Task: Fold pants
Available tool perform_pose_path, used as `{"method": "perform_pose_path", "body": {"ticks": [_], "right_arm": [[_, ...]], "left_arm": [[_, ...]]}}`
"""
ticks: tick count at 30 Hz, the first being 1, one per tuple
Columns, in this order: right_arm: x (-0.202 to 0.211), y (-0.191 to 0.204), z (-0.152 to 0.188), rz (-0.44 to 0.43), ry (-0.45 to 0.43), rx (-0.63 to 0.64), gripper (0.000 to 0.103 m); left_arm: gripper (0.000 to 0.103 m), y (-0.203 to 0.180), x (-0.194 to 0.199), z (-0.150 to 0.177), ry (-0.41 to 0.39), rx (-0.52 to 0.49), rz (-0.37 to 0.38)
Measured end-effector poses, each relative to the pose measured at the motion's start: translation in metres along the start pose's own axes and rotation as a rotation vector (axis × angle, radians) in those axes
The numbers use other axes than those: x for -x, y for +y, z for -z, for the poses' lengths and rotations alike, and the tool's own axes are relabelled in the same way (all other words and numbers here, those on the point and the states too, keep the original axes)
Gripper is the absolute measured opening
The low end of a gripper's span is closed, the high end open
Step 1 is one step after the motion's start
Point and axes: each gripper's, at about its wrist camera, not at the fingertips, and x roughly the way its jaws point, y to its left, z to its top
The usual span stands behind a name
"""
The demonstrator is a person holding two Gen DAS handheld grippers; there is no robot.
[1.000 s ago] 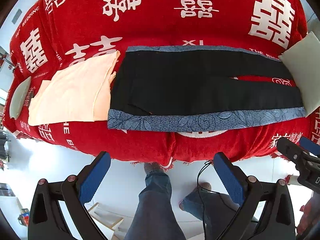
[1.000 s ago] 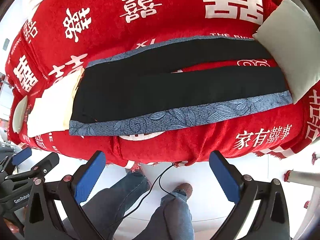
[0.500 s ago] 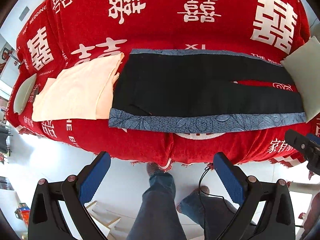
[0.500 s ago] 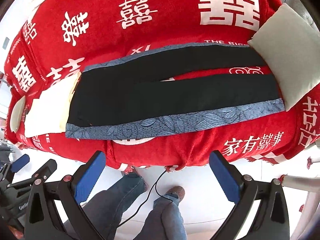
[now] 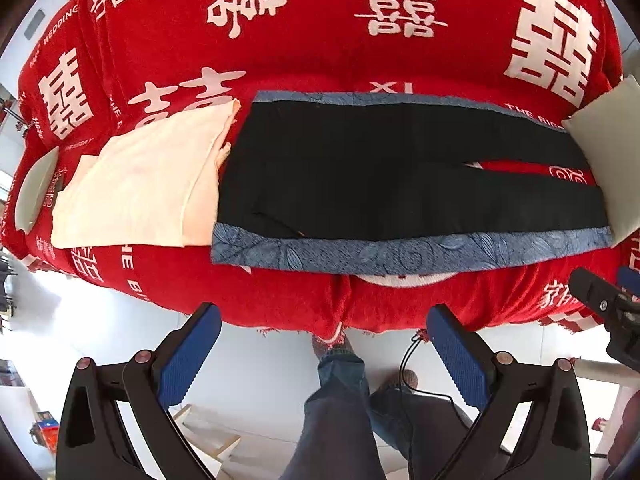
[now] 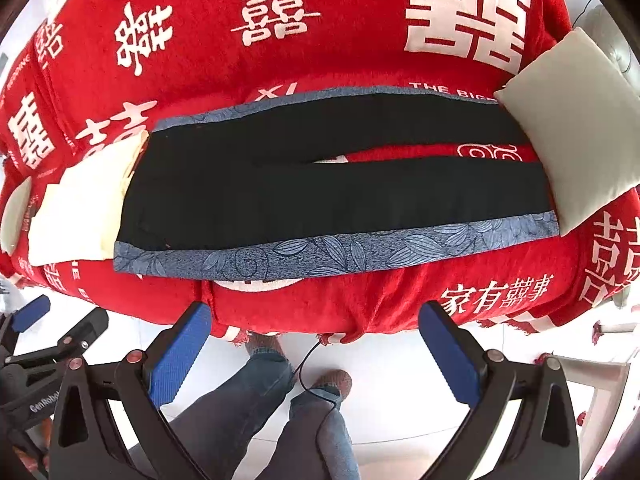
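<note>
Both hand-held grippers, left (image 5: 323, 340) and right (image 6: 314, 338), gape wide before flat black pants (image 5: 400, 172) with leaf-patterned blue edging.

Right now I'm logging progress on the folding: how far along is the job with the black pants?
Done: the black pants lie spread flat on the red sofa cover, legs apart. In hand: nothing; the left gripper and right gripper hover open over the floor, short of the cloth. Left: every fold. The cream garment beside them is already folded.
</note>
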Motion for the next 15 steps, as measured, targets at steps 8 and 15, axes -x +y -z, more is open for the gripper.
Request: {"method": "perform_pose_path", "body": {"ticks": [8,15], "right_arm": [[-0.012,0.017,-0.011,0.031,0.029,-0.006,0.103],[-0.023,0.025,-0.019,0.059,0.059,-0.007,0.103]], "left_arm": [[0.103,0.014,-0.021,-0.01,0.051,-0.007,0.022],[0.103,0.024,-0.034,-0.016,0.074,-0.005,0.039]]}}
